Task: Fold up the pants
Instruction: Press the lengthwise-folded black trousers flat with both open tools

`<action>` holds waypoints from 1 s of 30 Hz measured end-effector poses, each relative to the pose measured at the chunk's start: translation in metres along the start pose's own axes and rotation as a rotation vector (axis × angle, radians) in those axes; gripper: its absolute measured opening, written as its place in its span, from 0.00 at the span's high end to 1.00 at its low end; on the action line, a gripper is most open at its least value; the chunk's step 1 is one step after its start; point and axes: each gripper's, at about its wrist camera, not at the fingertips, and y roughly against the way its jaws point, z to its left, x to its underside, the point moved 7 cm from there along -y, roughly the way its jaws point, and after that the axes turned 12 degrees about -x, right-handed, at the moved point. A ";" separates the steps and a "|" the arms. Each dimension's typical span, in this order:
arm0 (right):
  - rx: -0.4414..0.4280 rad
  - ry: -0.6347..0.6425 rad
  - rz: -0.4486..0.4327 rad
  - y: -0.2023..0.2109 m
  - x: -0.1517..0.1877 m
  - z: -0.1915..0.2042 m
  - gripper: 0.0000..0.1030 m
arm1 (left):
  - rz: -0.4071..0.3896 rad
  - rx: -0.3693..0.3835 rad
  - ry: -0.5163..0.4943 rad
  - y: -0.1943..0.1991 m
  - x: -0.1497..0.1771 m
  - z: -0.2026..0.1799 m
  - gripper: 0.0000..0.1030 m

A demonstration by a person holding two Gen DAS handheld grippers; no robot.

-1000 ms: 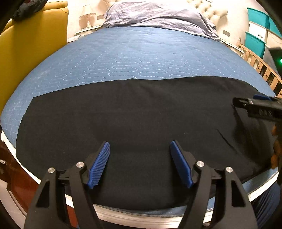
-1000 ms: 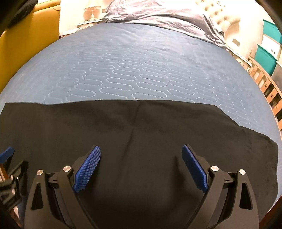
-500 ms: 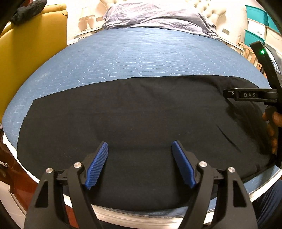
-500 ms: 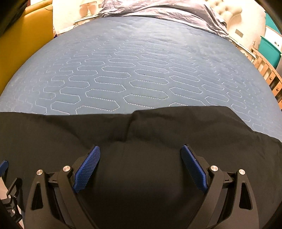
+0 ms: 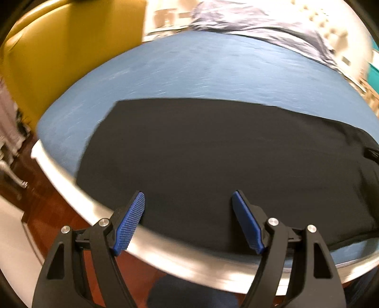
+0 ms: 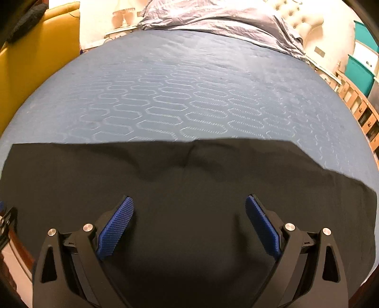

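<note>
Pants point(image 6: 189, 213), one pair, under two spread empty claws point(image 5: 188, 221) point(image 6: 189, 225)

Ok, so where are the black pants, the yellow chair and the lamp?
black pants point(image 6: 189, 194), right wrist view, middle of the spread cloth.
yellow chair point(image 5: 71, 54), left wrist view, its padded side.
lamp point(image 6: 123, 14), right wrist view, its shade.

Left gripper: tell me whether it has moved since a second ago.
Yes. The left gripper has swung left: the yellow armchair fills more of its view and the pants sit further right.
</note>
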 end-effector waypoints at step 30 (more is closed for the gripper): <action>-0.015 -0.001 0.085 -0.004 0.063 0.024 0.11 | 0.050 0.066 0.360 -0.012 0.031 0.134 0.26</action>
